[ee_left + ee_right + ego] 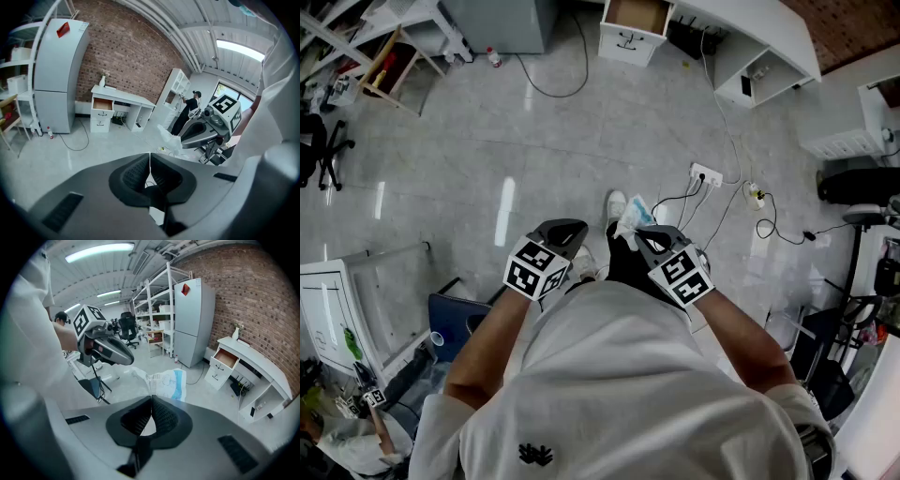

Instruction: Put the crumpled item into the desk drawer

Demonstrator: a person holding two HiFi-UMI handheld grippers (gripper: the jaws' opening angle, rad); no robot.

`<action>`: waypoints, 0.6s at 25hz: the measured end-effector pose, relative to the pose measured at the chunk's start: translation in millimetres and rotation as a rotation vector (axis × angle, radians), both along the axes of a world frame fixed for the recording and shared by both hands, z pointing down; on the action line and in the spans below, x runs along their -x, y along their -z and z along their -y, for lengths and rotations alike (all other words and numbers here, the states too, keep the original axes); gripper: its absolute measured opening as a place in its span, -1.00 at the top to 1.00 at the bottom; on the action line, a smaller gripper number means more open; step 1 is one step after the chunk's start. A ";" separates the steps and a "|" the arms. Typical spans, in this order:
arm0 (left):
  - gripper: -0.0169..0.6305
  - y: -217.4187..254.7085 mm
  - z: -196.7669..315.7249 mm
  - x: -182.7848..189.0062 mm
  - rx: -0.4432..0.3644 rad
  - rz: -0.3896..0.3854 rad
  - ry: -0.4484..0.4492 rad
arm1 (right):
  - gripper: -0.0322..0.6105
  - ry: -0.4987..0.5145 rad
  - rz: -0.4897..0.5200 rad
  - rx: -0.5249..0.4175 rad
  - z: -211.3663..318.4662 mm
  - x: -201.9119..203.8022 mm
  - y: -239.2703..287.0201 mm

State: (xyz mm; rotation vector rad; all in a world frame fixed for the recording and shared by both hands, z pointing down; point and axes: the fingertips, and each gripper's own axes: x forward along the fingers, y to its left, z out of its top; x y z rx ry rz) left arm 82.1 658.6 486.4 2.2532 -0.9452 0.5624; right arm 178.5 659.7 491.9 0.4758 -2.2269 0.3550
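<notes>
The crumpled item (634,213), a white plastic wrapper with blue print, sticks out of my right gripper (641,234), which is shut on its lower edge. The right gripper view shows the wrapper (165,382) pinched at the tip of the closed right gripper (151,398). My left gripper (571,231) hangs beside it, shut and empty, and in its own view the left gripper (150,155) has nothing between the jaws. Across the floor stands the white desk (750,21), its drawer (635,19) pulled open. The drawer (226,358) appears empty.
A power strip (706,174) with cables lies on the grey floor ahead. The grey fridge (58,75) stands left of the desk. Metal shelves (154,310) line one side. There is a wooden crate (389,64) at upper left and dark equipment (853,183) at right.
</notes>
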 end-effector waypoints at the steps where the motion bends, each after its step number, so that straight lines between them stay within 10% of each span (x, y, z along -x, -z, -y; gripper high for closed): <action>1: 0.87 1.0 13.6 -0.6 -0.005 0.008 -0.003 | 0.81 0.006 0.006 0.001 12.7 1.4 -0.7; 15: 0.87 26.7 220.4 -23.9 -0.046 0.099 0.002 | 0.81 0.032 0.047 -0.046 229.3 -19.3 8.6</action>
